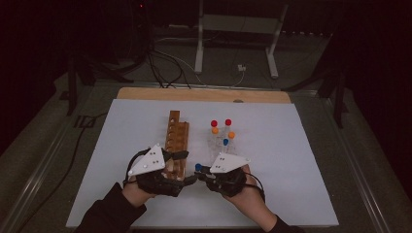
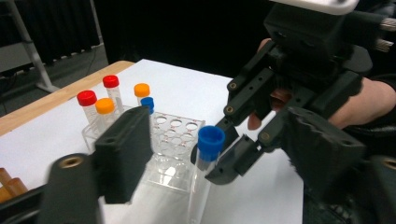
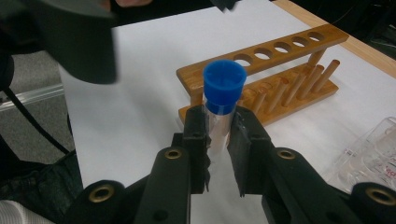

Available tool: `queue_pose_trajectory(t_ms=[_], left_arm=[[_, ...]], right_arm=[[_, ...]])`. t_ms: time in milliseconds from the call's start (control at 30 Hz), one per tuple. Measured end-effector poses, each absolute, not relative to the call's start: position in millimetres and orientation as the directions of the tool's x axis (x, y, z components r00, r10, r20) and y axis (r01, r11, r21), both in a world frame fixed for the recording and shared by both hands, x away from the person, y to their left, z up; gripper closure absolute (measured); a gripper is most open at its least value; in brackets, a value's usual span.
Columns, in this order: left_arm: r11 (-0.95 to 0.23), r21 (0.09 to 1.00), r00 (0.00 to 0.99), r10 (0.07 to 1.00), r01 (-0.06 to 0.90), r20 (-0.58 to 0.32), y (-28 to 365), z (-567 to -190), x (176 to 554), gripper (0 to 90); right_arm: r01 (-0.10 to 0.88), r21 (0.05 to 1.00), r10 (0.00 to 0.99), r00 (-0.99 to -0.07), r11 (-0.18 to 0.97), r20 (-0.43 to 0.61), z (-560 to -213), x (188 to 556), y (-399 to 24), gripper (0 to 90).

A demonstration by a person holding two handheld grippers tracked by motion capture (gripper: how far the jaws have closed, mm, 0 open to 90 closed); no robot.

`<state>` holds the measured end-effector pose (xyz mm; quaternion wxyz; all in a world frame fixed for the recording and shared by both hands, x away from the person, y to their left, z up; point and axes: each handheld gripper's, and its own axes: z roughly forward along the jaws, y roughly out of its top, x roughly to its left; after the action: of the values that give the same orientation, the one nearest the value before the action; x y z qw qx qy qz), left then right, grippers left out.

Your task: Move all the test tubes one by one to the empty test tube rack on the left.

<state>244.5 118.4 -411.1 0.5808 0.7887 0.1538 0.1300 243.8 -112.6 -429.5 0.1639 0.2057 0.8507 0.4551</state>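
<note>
Tube point(image 3: 219, 112) with the blue cap point(image 3: 224, 85) stands upright in your right gripper point(image 3: 218, 140), whose jaws are closed tight on its clear body just under the cap. In the high view that right gripper point(image 1: 203, 171) sits near the table's point(image 1: 291, 194) front edge, right of centre, with the cap point(image 1: 198, 167) showing at its tip.

Your left gripper point(image 1: 187, 180) is just beside it, jaws facing the tube. Its jaws are partly open and grip nothing; in the left gripper view the tube point(image 2: 201, 182) rises between them, apart from both pads.

Open room: the white table top is bare to the left of your left hand and to the right of your right hand, and a bare strip runs along the front edge under your forearms.

Just behind the left gripper lies the wooden rack point(image 1: 176, 141), its row of round holes running away from you. Right of it, a little farther back, the clear rack point(image 2: 175, 140) holds capped tubes: two red point(image 1: 214, 123), two orange point(image 1: 231, 135) and one blue point(image 1: 225, 141). Red printing marks the clear rack's wall in the right gripper view, too small to read.

Beyond both racks the white top stays bare up to a wooden strip point(image 1: 204, 94) at the far edge. Past it, on the floor, are cables and a grey stand point(image 1: 199, 43).
</note>
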Motion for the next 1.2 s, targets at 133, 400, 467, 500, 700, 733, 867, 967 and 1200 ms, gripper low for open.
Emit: queue_pose_trajectory(t_ms=[133,400,467,500,700,733,867,967,1200], left_arm=[[-0.290,0.953,0.919,0.393,0.092,0.031,112.6,-413.0,248.1,40.6],[-0.337,0.939,0.918,0.390,0.073,0.069,103.3,-418.7,251.1,58.5],[-0.341,0.937,0.917,0.392,0.075,0.069,102.1,-419.4,251.3,62.3],[-0.343,0.936,0.915,0.396,0.076,0.070,101.8,-419.7,251.8,64.3],[-0.349,0.934,0.919,0.388,0.080,0.067,101.7,-420.6,254.3,72.7],[-0.353,0.932,0.919,0.388,0.079,0.069,101.3,-420.6,254.0,72.7],[-0.355,0.932,0.919,0.389,0.078,0.071,100.8,-420.6,253.5,76.3],[-0.358,0.931,0.917,0.393,0.077,0.076,100.7,-420.4,253.6,77.6],[-0.351,0.934,0.912,0.402,0.071,0.082,104.0,-417.6,255.7,78.0]], right_arm=[[0.200,0.842,0.495,-0.864,0.501,-0.090,-429.3,243.3,-112.2,76.7],[0.198,0.843,0.496,-0.864,0.501,-0.091,-428.3,242.9,-112.7,76.7],[0.198,0.843,0.496,-0.864,0.501,-0.092,-428.1,242.8,-112.8,76.7],[0.197,0.842,0.494,-0.864,0.502,-0.092,-428.0,242.9,-112.9,76.7],[0.203,0.842,0.499,-0.862,0.500,-0.088,-428.2,243.5,-113.3,76.7],[0.203,0.842,0.499,-0.862,0.500,-0.088,-428.2,243.5,-113.3,76.7],[0.205,0.842,0.501,-0.861,0.499,-0.087,-428.3,243.6,-113.1,76.7],[0.210,0.845,0.501,-0.862,0.492,-0.077,-428.8,244.7,-113.4,76.6],[0.209,0.859,0.507,-0.860,0.467,-0.067,-427.2,245.5,-115.7,69.3]])
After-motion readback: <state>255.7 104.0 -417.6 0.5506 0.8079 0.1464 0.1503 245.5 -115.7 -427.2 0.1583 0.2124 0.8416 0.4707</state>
